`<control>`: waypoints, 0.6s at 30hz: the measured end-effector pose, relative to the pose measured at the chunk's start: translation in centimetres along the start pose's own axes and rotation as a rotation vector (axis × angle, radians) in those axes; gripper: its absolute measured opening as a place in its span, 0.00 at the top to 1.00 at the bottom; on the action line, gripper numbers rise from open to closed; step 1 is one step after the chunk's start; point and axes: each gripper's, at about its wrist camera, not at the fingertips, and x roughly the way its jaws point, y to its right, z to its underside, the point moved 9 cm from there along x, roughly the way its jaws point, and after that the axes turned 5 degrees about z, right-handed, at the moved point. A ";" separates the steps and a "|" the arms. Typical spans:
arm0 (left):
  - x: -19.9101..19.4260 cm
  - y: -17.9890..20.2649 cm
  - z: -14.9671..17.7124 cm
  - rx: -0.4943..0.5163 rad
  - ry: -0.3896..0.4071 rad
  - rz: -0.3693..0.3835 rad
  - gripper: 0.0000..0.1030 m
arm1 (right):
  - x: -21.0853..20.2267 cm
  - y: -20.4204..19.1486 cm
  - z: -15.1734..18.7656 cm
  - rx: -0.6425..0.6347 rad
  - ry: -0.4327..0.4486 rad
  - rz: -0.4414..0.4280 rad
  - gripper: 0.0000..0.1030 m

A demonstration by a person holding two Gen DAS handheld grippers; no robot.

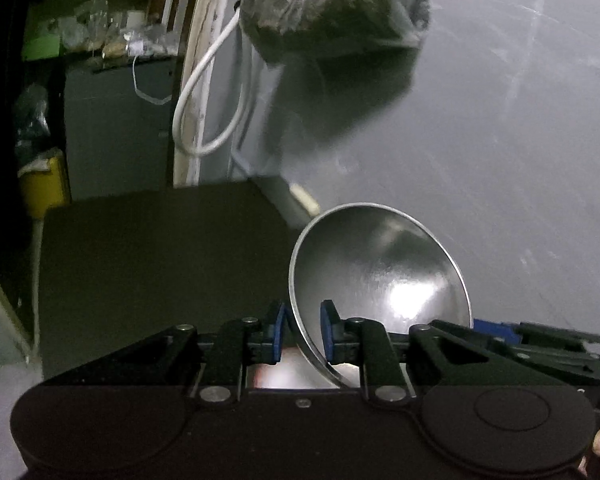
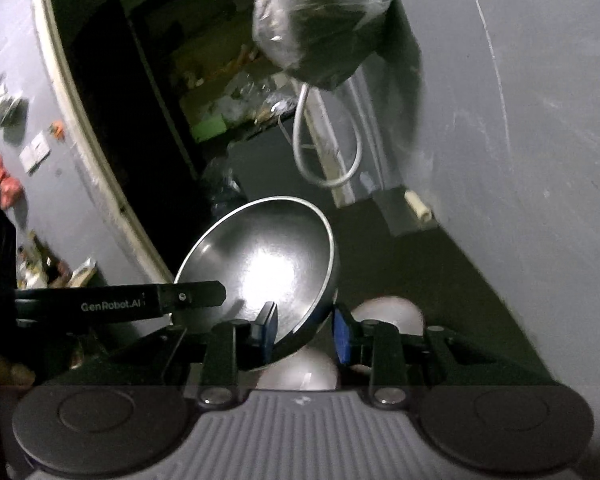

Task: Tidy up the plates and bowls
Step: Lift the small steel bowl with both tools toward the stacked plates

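I have one shiny round steel bowl (image 1: 380, 276) held in the air, tilted so its hollow faces both cameras. My left gripper (image 1: 302, 334) has its blue pads (image 1: 327, 334) clamped on the bowl's near rim, one pad inside, one outside. My right gripper (image 2: 306, 334) pinches the opposite rim the same way, its pads closed on the thin metal wall. Below the bowl, in the right wrist view, sit two pale rounded shapes (image 2: 388, 312), perhaps upturned bowls; I cannot tell for sure. Beyond the bowl lies a dark tabletop (image 1: 160, 264), and behind that a grey wall (image 1: 500, 140), where a crinkled plastic bag (image 1: 332, 0) hangs above a looped white cable (image 1: 204, 92). Both grips bite only a narrow edge of slick steel, so, in my judgement, uneven pulling between my hands could twist the bowl free and drop it onto the pale shapes beneath.
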 end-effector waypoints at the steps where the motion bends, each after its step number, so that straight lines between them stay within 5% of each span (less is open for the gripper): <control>1: -1.2 0.2 1.5 -0.005 -0.018 0.003 0.81 | -0.9 -0.4 1.1 0.000 -0.018 0.000 0.68; 11: -8.4 1.4 13.0 -0.001 -0.198 0.021 0.81 | -7.5 -3.2 12.2 0.044 -0.230 -0.014 0.68; 18: -10.9 0.7 18.6 -0.014 -0.315 0.000 0.81 | -8.9 -5.0 17.0 0.042 -0.343 -0.013 0.68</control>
